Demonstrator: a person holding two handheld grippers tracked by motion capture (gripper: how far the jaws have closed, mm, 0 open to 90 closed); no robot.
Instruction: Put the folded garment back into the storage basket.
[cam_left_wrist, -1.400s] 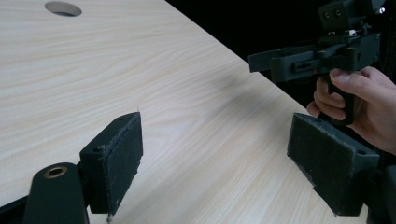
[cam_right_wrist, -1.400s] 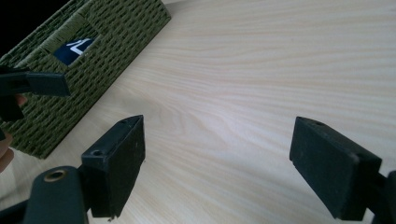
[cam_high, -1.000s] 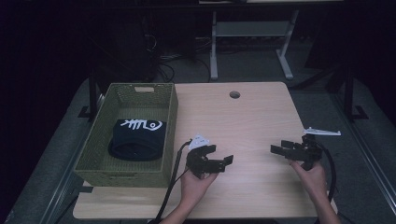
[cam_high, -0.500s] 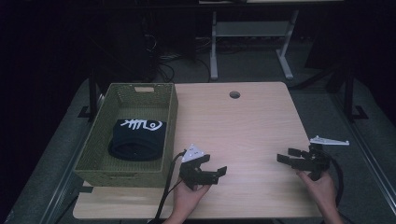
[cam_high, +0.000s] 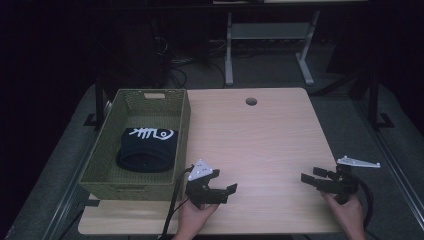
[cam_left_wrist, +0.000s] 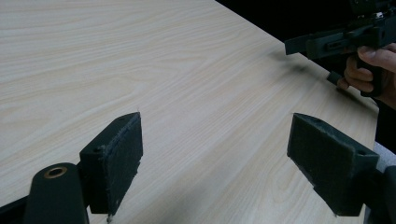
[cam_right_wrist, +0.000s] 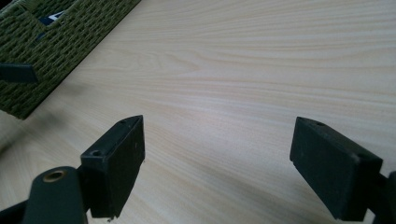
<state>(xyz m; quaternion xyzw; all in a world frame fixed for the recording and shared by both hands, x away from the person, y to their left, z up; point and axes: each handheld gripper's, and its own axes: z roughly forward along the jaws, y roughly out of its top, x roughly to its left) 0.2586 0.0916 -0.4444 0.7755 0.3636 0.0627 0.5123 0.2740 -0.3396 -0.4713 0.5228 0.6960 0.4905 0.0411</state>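
A green woven basket (cam_high: 182, 125) stands on the left part of the light wooden table (cam_high: 260, 135). Inside it lies a folded dark garment (cam_high: 147, 150) with a white print. My left gripper (cam_high: 222, 181) is held low near the table's front edge, just right of the basket, open and with nothing in it. My right gripper (cam_high: 312, 175) hovers near the front right corner, also open and with nothing in it, pointing left. In the left gripper view the open jaws (cam_left_wrist: 215, 158) frame bare wood, with the right gripper (cam_left_wrist: 327, 42) and its hand farther off.
A round cable hole (cam_high: 251, 101) sits near the table's far edge. The basket's wall (cam_right_wrist: 51, 51) shows at the top left of the right gripper view. Behind the table are a desk frame (cam_high: 265, 45) and cables on a dark floor.
Both grippers have drawn back toward the table's front edge and lower, the right one also drifting outward to the right. Both stay open.
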